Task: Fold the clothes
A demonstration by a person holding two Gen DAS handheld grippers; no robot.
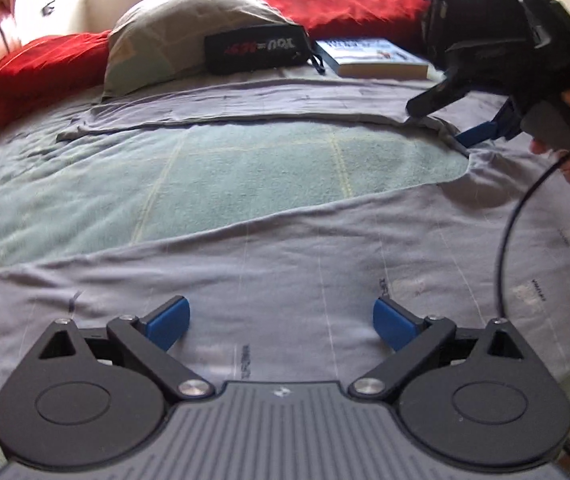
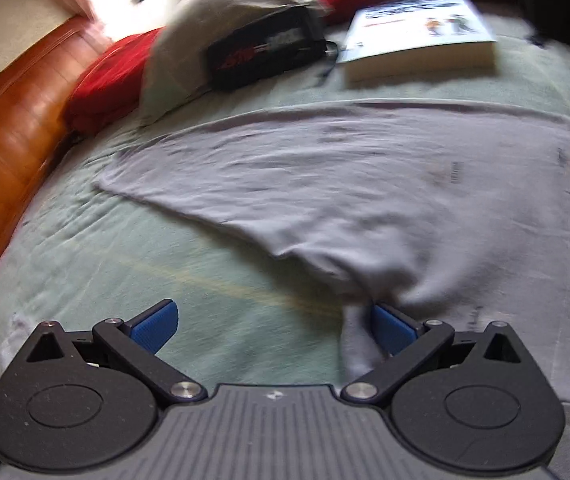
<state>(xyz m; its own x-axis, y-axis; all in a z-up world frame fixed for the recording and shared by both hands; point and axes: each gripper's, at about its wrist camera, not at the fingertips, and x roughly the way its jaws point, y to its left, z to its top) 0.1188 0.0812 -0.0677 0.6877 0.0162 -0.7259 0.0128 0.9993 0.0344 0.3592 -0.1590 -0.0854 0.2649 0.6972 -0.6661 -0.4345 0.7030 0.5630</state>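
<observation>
A grey garment (image 1: 285,264) lies spread on a pale green bedspread (image 1: 245,172), two long parts splitting around a bare patch of bed. My left gripper (image 1: 281,322) is open just above the near part, holding nothing. My right gripper (image 1: 451,124) shows at the right in the left wrist view, at the fork where the two parts meet. In the right wrist view the right gripper (image 2: 273,326) is open, and a bunched fold of the grey garment (image 2: 357,208) lies against its right finger (image 2: 393,330).
At the head of the bed lie a grey pillow (image 1: 181,36), a black pouch (image 1: 257,50), a book (image 1: 377,58) and red bedding (image 1: 349,8). A black bag (image 1: 481,12) stands at the far right. A wooden headboard (image 2: 9,152) runs along the left.
</observation>
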